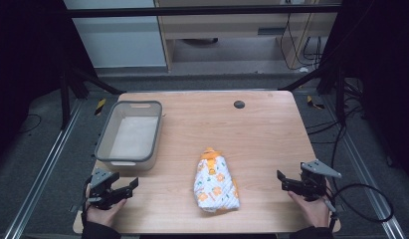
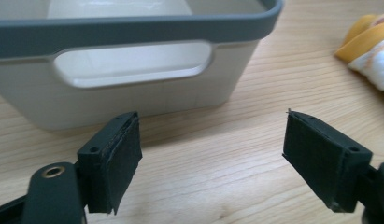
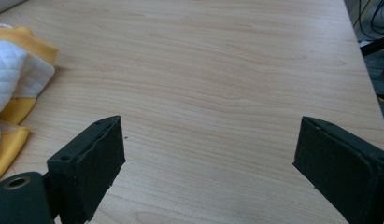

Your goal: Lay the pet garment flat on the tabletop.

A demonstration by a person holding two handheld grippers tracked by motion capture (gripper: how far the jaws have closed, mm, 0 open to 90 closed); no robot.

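A bundled white cloth with orange prints and yellow trim (image 1: 215, 181) lies on the wooden table (image 1: 261, 134), front of centre. A grey-rimmed, pale plastic basket (image 1: 130, 133) stands at the left, with nothing visible inside. My left gripper (image 1: 127, 188) rests at the front left corner, open, with nothing between its jaws; in the left gripper view (image 2: 210, 161) the basket (image 2: 133, 70) stands just ahead and the cloth (image 2: 369, 51) is at the right edge. My right gripper (image 1: 286, 183) sits at the front right, open with nothing in it; in its view (image 3: 208, 168) the cloth (image 3: 14, 88) lies at the left.
A small dark round hole (image 1: 239, 104) marks the table's far side. Black frame bars and cables surround the table on the floor. Bare wood lies between the cloth and the right gripper.
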